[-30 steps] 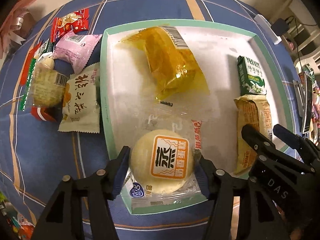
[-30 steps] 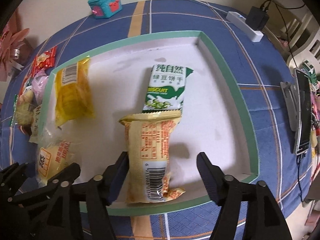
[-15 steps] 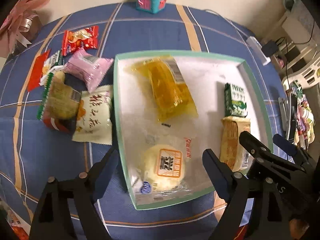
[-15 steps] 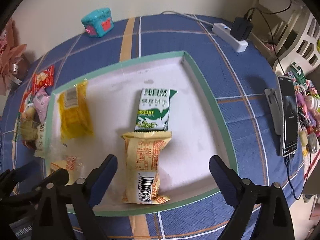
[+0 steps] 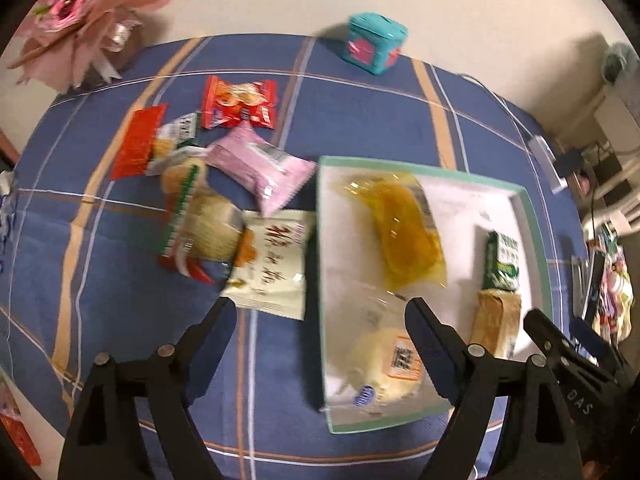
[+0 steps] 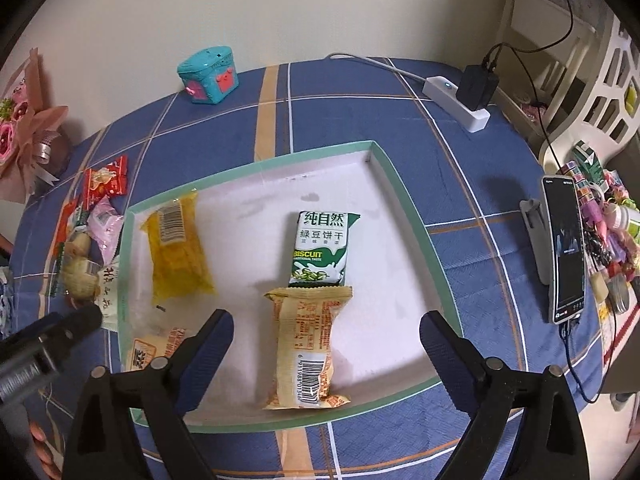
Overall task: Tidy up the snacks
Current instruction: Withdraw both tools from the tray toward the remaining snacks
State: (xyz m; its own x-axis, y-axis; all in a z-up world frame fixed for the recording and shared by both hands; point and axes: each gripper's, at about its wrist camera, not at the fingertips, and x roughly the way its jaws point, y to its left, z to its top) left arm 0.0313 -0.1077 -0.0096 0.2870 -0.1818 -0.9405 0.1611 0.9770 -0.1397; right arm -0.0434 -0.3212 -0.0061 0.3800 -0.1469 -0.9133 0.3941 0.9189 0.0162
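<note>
Left gripper jaws wide, empty, above tablecloth beside tray. Loose snack pile at its 11 o'clock; steamed bun pack in tray's near corner at 3 o'clock. Right gripper jaws wide, empty, over beige wafer pack; green biscuit pack at 12 o'clock, yellow pack at 10 o'clock.

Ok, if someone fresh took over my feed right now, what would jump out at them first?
Probably the white, green-rimmed tray in the middle of the blue checked tablecloth, holding four packets, with the green biscuit pack end to end with a tan packet. Next, the loose heap of snacks left of the tray. Both the left gripper and the right gripper hang open and empty.
</note>
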